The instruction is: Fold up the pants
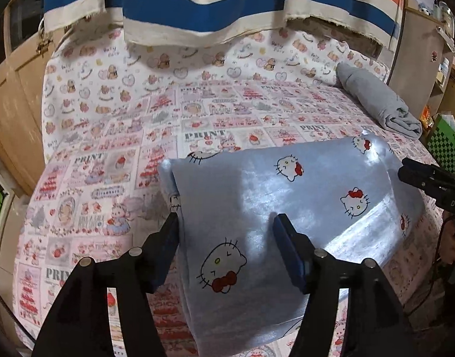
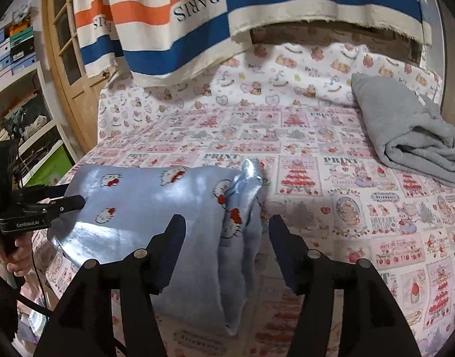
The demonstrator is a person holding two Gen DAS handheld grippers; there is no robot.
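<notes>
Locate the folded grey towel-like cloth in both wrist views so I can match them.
Left wrist view: folded grey towel-like cloth lies upper right, at the far right of the bed.
Right wrist view: it lies at the right edge, larger.
Shared landmark: the light blue cat-print pants, nearer the camera than the cloth.

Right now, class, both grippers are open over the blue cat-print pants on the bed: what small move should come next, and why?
Probably the right gripper should tidy the rumpled edge of the blue pants. That edge stands bunched and raised on its side, while the rest lies flat and folded. The left gripper is open too, gripping nothing.
</notes>
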